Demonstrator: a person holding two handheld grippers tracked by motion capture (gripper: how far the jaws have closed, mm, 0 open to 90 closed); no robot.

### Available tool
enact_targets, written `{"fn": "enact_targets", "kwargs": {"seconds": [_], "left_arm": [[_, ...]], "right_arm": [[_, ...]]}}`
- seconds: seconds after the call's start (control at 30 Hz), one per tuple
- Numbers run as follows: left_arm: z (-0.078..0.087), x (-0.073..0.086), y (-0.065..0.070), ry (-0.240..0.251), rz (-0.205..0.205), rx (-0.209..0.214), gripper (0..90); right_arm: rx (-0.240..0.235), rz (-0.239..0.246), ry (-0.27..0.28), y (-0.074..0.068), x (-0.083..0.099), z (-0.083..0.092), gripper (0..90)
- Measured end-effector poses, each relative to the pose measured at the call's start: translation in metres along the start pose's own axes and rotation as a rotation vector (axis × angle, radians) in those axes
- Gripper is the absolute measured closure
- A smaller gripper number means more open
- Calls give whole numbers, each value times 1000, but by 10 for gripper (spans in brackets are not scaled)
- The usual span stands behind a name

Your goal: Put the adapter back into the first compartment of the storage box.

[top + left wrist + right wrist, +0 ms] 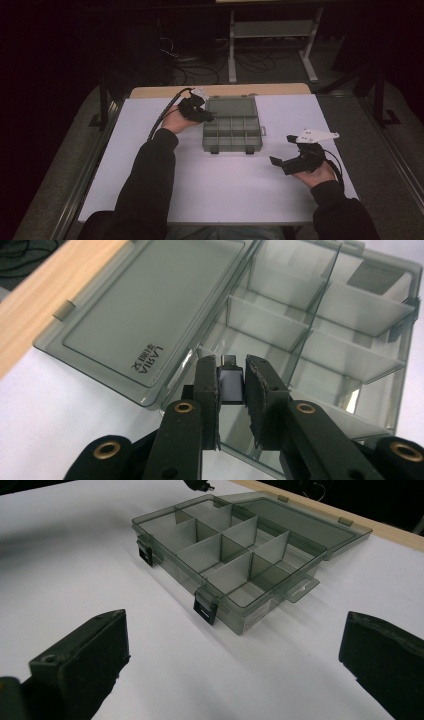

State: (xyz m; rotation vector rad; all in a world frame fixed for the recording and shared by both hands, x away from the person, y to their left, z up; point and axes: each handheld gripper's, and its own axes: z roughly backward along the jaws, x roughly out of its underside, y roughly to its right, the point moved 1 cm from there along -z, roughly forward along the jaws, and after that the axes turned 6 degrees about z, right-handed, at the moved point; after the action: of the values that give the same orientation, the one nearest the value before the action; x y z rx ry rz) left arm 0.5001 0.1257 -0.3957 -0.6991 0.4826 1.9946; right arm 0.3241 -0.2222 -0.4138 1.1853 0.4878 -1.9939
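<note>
A smoky-grey clear plastic organiser box lies open at the table's middle, its lid folded flat behind it and its compartments bare. My left gripper hovers at the box's left rear corner, shut on a small dark adapter with a metal plug tip. In the left gripper view the adapter hangs over a left-end compartment of the box, beside the lid. My right gripper rests low over the table, to the right of the box, jaws wide open with nothing between them.
A white sheet covers the table, with a wooden strip showing at the far edge. The box has two dark latches on its front wall. Beyond the table stand a metal frame and cables on the floor.
</note>
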Motion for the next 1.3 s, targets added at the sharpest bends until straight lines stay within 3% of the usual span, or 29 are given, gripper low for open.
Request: {"fn": "enact_targets", "kwargs": {"seconds": [0.4,0.57,0.83,0.93,1.07,1.23,1.3], "left_arm": [[-13,5,-3,-62,9,6,762],[-16,5,0,-63,-2,3,747],[-6,4,-2,-37,25,4,625],[-1,5,-3,-22,34,4,527],[1,7,0,-24,15,2,412],[3,8,3,-5,12,22,332],[5,8,6,6,10,10,264]], "right_arm": [[-1,-1,-2,0,0,0,0],[0,0,-2,0,0,0,0],[4,-2,4,1,0,1,0],[2,-1,4,1,0,1,0],[3,-2,4,1,0,1,0],[4,-1,7,0,0,1,0],[4,0,6,0,0,1,0]]}}
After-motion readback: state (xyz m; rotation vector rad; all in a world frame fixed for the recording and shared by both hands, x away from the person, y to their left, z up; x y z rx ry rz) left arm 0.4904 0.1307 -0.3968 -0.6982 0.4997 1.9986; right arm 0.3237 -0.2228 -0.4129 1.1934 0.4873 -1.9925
